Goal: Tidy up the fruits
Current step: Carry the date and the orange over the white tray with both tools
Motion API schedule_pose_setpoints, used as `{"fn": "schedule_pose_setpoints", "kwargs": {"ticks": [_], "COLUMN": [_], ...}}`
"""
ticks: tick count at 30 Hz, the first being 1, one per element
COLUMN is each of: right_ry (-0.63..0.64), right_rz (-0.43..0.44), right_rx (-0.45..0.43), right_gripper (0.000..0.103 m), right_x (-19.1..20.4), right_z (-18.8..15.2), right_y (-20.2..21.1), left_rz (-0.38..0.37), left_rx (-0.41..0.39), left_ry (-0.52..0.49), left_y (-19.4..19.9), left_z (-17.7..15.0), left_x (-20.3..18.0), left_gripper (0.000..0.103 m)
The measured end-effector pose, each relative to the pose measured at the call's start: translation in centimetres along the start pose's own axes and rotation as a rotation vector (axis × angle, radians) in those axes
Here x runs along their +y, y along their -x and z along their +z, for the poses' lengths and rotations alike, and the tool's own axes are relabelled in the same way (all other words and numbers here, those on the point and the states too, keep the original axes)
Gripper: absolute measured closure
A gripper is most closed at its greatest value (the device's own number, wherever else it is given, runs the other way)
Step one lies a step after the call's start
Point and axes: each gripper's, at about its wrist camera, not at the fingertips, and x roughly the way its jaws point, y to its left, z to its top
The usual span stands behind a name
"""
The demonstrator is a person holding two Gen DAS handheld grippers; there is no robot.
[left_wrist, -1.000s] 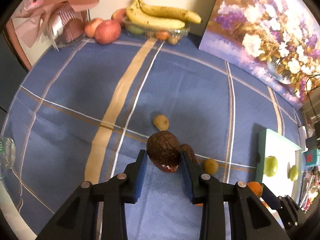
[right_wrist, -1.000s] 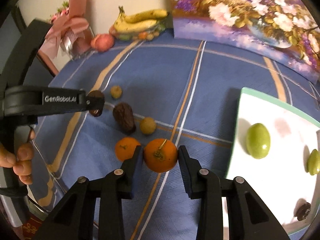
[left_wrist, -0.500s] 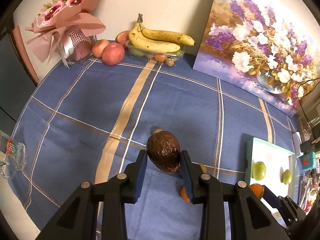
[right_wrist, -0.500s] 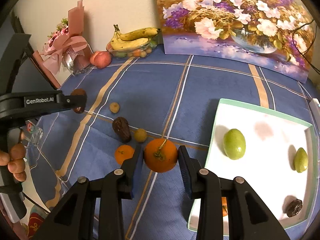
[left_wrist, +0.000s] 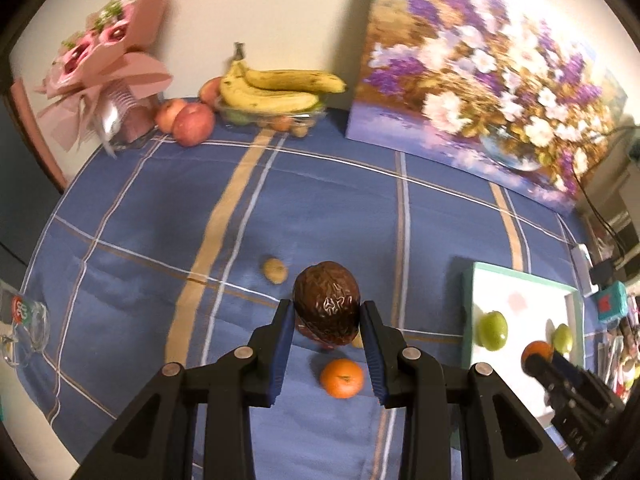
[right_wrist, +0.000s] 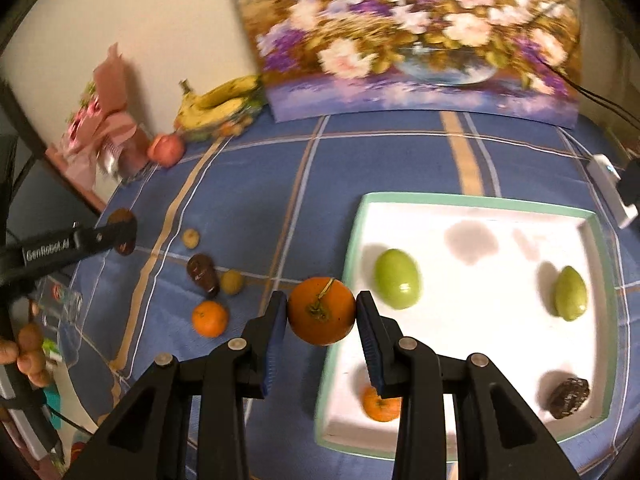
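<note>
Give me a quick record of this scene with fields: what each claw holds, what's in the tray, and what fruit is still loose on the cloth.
left claw: shut on dark brown wrinkled fruit
right claw: shut on orange
tray: two green fruits, one small orange, one dark fruit
loose on tablecloth: tangerine, dark fruit, two small yellowish fruits

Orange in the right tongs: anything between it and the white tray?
Nothing visible. The orange hangs clamped in the right tongs at the tray's near-left edge. Inside lie two green fruits, a small orange and a dark fruit, with bare floor between them.
</note>
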Motion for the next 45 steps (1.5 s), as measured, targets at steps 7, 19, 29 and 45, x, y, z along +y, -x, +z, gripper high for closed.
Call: {"fn": "schedule_pose_setpoints", "kwargs": {"ticks": [7, 19, 29, 45], "right_ry": [-0.076, -0.183, -0.251, -0.261], "right_rz": [-0.051, -0.193, -0.236, -0.223], "right_rx": [-0.037, -0.056, -0.068, -0.075], "right_gripper": [0.066, 0.066, 0.066, 0.066], "right_x": [-4.3, -12.3, -15.9, -16.1], "right_z": [0.0, -0.8, -1.8, -1.8], "right_y": [2.2, 5.4, 7.3, 7.9], "left_rz": [-0.012, -0.051, -0.075, -0.017], "left_rx": [-0.001, 0.012, 0.040, 0.078], "left_ry": [-0.086, -0.284, -0.407, -0.491], "left_y": [0.2, 0.6, 0.2, -1.9], "left_z": [-0.6, -2.6, -4.9, -7.0], "left_x": [-4.1, -12.4, -17.3, -20.0], "left_gripper": [0.067, 0.067, 0.067, 0.067]}}
